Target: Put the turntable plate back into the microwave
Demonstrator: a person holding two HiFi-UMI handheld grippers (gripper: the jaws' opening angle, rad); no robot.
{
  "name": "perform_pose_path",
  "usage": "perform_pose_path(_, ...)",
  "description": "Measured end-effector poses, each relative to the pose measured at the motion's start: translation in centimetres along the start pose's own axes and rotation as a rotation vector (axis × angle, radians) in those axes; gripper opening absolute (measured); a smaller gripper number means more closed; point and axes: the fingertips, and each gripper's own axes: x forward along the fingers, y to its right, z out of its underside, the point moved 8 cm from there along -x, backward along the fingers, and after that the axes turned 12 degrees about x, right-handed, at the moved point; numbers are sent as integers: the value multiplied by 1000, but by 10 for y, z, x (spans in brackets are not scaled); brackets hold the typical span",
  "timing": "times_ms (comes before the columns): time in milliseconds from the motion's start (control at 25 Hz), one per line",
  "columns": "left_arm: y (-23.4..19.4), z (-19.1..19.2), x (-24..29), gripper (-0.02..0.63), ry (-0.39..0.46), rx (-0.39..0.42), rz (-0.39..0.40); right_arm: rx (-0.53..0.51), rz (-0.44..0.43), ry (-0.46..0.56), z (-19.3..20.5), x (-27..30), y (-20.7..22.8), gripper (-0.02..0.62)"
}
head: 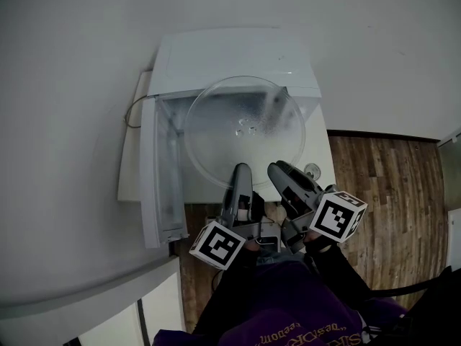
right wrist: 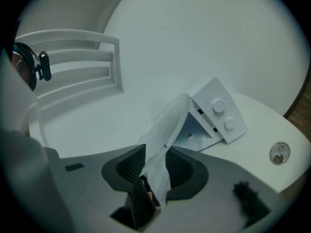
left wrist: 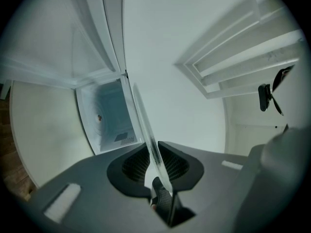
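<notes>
A clear round glass turntable plate (head: 243,130) hangs in front of the white microwave (head: 230,56), level with its open cavity. Both grippers hold its near rim. My left gripper (head: 241,170) is shut on the rim at the lower left, my right gripper (head: 277,168) shut on it just to the right. In the left gripper view the plate (left wrist: 146,130) runs edge-on between the jaws, with the microwave cavity (left wrist: 108,115) behind. In the right gripper view the plate (right wrist: 163,130) rises from the jaws toward the microwave's control panel (right wrist: 219,111) with two knobs.
The microwave door (head: 155,171) stands swung open to the left. The microwave sits on a white counter (head: 320,146); a small round object (head: 312,170) lies at its right edge. Wooden floor (head: 389,186) lies to the right. The person's purple garment (head: 288,308) fills the bottom.
</notes>
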Motion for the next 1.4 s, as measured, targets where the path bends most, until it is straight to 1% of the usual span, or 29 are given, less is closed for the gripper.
perform_pose_path(320,-7,8,-19,61,31,-15,-24,-5,-9,-39,14,-4,3,135)
perform_pose_path(480,-6,9,-23,58,80,-78,-12,-1,-22,-54,22,-2,5,137)
perform_pose_path(560,-8,10,-25,58,86,-83,-15,2,-21,-63,25,0,7,137)
perform_pose_path(760,-13,11,-28,61,82,-82,-40,15,-13,-87,28,2,10,137)
perform_pose_path(960,-19,14,-30,61,74,-100,-66,40,-5,-105,32,4,16,137)
perform_pose_path(1120,-26,16,-30,63,61,-117,-84,52,7,-117,35,8,22,137)
perform_pose_path(1400,-47,19,-29,63,22,-111,-123,82,34,-132,46,19,40,137)
